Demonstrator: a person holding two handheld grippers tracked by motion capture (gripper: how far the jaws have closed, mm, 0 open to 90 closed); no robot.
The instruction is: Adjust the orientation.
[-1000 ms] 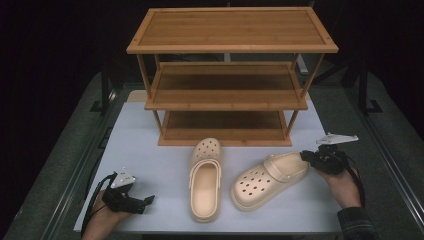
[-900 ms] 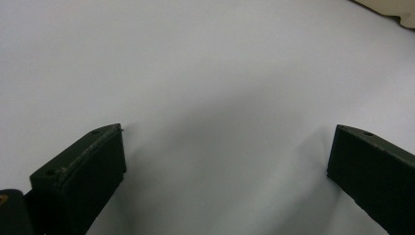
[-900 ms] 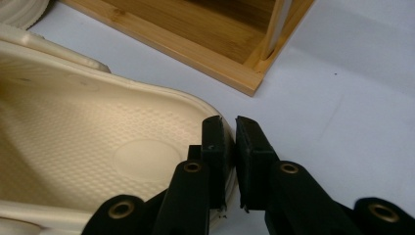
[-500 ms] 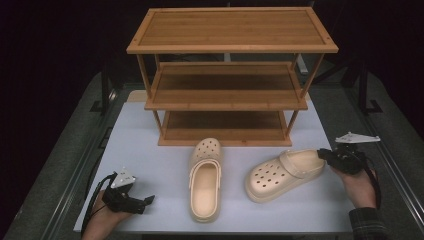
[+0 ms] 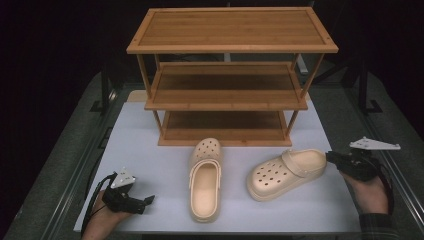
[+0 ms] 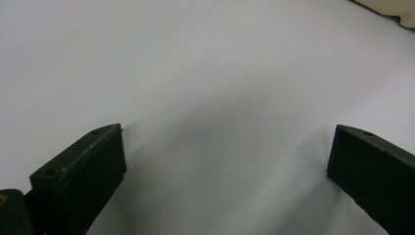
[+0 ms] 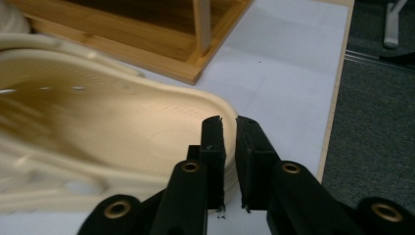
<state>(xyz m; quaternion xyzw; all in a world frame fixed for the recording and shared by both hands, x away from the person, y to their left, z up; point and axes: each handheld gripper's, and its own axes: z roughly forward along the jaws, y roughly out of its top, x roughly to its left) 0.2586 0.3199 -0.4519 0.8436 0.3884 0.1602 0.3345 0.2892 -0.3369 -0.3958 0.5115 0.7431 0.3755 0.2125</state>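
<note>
We pinch the heel rim of the right clog [image 5: 286,173] in the right tongs [image 5: 331,158]; it lies on the white table [image 5: 150,150], toe toward the second clog [image 5: 205,180], in front of the wooden rack [image 5: 230,75]. Our left tongs [image 5: 148,200] rest spread on the table, holding nothing.

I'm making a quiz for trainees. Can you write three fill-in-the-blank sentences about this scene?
1. The right gripper is shut on the heel rim of the right ____.
2. The left gripper rests on the white table with its jaws ____.
3. The wooden rack has ____ shelves.

Missing words: clog; open; three
</note>
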